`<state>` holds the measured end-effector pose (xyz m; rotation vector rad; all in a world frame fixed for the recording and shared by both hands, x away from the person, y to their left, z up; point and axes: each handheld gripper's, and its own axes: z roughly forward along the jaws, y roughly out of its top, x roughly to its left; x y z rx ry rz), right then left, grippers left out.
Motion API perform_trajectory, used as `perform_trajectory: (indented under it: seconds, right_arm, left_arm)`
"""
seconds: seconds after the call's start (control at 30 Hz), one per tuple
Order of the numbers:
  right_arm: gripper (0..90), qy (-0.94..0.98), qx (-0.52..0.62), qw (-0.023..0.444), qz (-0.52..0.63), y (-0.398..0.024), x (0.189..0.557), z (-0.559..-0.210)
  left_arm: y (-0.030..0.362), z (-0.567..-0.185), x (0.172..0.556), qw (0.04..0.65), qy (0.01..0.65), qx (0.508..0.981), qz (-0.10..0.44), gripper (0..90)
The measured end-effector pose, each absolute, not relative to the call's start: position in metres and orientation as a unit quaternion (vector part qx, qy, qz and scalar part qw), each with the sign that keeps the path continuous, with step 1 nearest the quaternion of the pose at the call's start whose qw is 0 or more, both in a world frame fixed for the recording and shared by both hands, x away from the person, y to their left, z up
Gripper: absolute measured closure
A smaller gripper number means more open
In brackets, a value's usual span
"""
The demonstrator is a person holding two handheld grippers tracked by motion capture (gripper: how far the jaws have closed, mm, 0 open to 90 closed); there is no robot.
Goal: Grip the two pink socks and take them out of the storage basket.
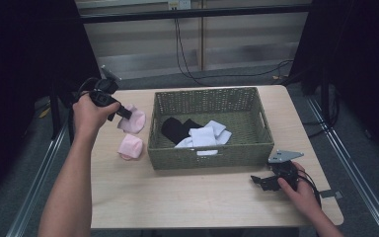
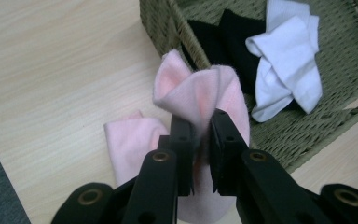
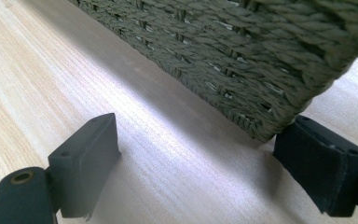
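My left gripper (image 1: 125,112) (image 2: 201,122) is shut on a pink sock (image 1: 133,120) (image 2: 196,88) and holds it above the table, just left of the woven green basket (image 1: 207,155) (image 2: 168,28). A second pink sock (image 1: 130,146) (image 2: 130,144) lies flat on the table below it. Inside the basket lie a black sock (image 1: 174,129) (image 2: 223,35) and white socks (image 1: 205,134) (image 2: 289,56). My right gripper (image 1: 258,181) (image 3: 196,154) rests open on the table by the basket's near right corner (image 3: 261,70), nothing between its jaws.
The wooden table (image 1: 187,197) has bare room in front of the basket. Cables (image 1: 187,64) trail across the floor behind the table, and metal rails (image 1: 355,177) run along both sides.
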<state>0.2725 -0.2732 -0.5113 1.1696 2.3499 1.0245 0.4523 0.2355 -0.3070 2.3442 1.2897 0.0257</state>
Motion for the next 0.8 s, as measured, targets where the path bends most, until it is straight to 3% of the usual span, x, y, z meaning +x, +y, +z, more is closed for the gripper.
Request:
perform_trajectory:
  seconds: [0.13, 0.3, 0.57, 0.8]
  right_arm:
    - [13.2, 0.823, 0.41, 0.161, 0.359, -0.273, 0.272, -0.511]
    - [13.2, 0.823, 0.41, 0.161, 0.359, -0.273, 0.272, -0.511]
    - [13.2, 0.823, 0.41, 0.16, 0.359, -0.273, 0.272, -0.511]
    - [13.2, 0.824, 0.409, 0.161, 0.358, -0.273, 0.272, -0.511]
  left_arm:
    - [0.239, -0.316, 0.452, 0.224, 0.473, 0.852, 0.013, 78.9]
    - [0.241, -0.325, 0.45, 0.232, 0.475, 0.849, 0.018, 53.7]
    - [0.241, -0.34, 0.438, 0.254, 0.458, 0.851, 0.025, 42.5]
    - [0.242, -0.357, 0.42, 0.268, 0.449, 0.851, 0.049, 39.1]
